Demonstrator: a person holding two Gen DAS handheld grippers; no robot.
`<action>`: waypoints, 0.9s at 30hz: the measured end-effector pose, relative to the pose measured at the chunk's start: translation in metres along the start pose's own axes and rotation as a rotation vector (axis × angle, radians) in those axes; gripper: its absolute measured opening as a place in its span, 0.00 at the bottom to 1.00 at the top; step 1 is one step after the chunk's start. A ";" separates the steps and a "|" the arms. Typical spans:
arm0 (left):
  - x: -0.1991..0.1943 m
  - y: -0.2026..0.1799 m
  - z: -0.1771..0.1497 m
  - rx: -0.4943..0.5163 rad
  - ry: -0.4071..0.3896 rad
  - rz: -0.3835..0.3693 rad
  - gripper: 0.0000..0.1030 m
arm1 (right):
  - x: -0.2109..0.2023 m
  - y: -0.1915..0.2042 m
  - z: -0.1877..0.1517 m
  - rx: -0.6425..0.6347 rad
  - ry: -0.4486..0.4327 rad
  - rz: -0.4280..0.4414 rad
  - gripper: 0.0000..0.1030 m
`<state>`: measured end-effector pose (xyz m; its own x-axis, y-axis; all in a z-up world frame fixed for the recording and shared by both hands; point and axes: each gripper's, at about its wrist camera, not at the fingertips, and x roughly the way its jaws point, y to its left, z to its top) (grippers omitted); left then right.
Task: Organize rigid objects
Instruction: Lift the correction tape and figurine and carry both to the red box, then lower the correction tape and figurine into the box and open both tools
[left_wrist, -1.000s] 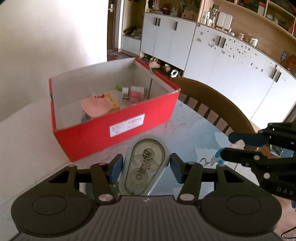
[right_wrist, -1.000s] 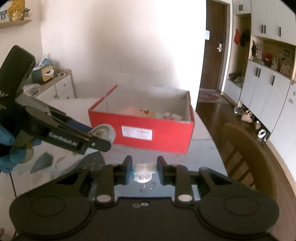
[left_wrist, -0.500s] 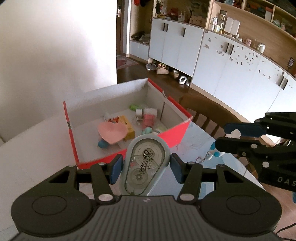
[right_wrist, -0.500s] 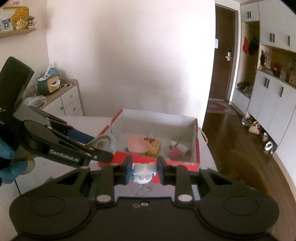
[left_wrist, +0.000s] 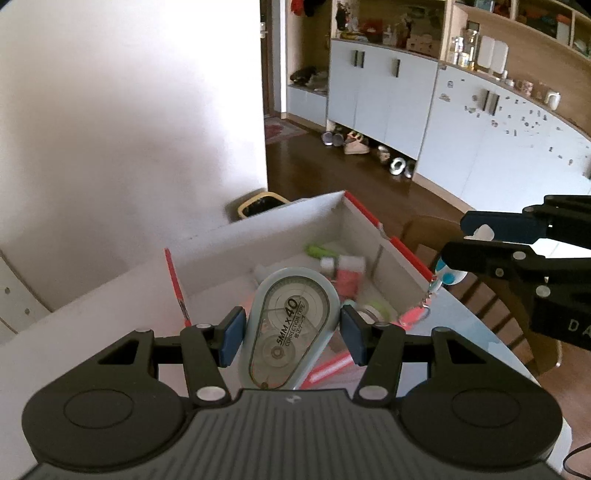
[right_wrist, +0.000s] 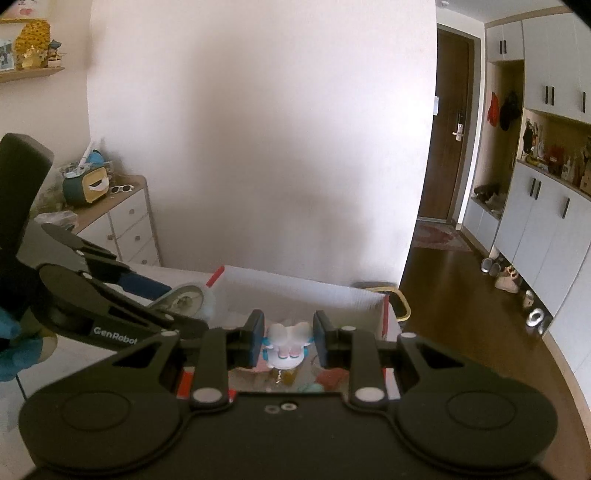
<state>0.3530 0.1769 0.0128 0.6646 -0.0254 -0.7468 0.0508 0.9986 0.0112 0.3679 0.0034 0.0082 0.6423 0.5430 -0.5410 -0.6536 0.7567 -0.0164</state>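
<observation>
My left gripper (left_wrist: 291, 332) is shut on a pale blue correction tape dispenser (left_wrist: 290, 325), held above the near side of an open red box (left_wrist: 351, 221) with white inner walls. Several small items lie on the box floor, among them a green one (left_wrist: 319, 252) and a pink one (left_wrist: 349, 275). My right gripper (right_wrist: 289, 338) is shut on a small white figurine keychain (right_wrist: 286, 345) with pink and blue details, its metal clasp hanging below. That gripper (left_wrist: 476, 245) shows at the right of the left wrist view, over the box's right wall. The left gripper (right_wrist: 173, 306) appears at the left of the right wrist view.
The box stands on a white table (left_wrist: 74, 325) near its far edge. A wooden chair (left_wrist: 491, 306) stands at the table's right. A yellow-rimmed bin (left_wrist: 258, 205) sits on the floor behind the box. White cabinets (left_wrist: 480, 147) line the right wall; a drawer unit (right_wrist: 125, 225) stands at left.
Both grippers have risen and moved forward over the red box, each keeping its object. The box now lies below the fingers and I look down into it.
</observation>
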 end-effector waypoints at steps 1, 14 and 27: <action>0.004 0.001 0.002 0.001 0.002 0.007 0.53 | 0.005 -0.001 0.001 -0.004 0.003 -0.003 0.27; 0.083 0.011 0.026 -0.013 0.075 0.049 0.53 | 0.078 -0.021 -0.012 -0.015 0.063 -0.005 0.27; 0.162 0.003 0.039 -0.024 0.132 0.024 0.53 | 0.123 -0.032 -0.039 -0.017 0.127 -0.005 0.27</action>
<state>0.4898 0.1740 -0.0826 0.5612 0.0027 -0.8276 0.0172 0.9997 0.0150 0.4522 0.0319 -0.0911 0.5907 0.4877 -0.6429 -0.6574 0.7528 -0.0330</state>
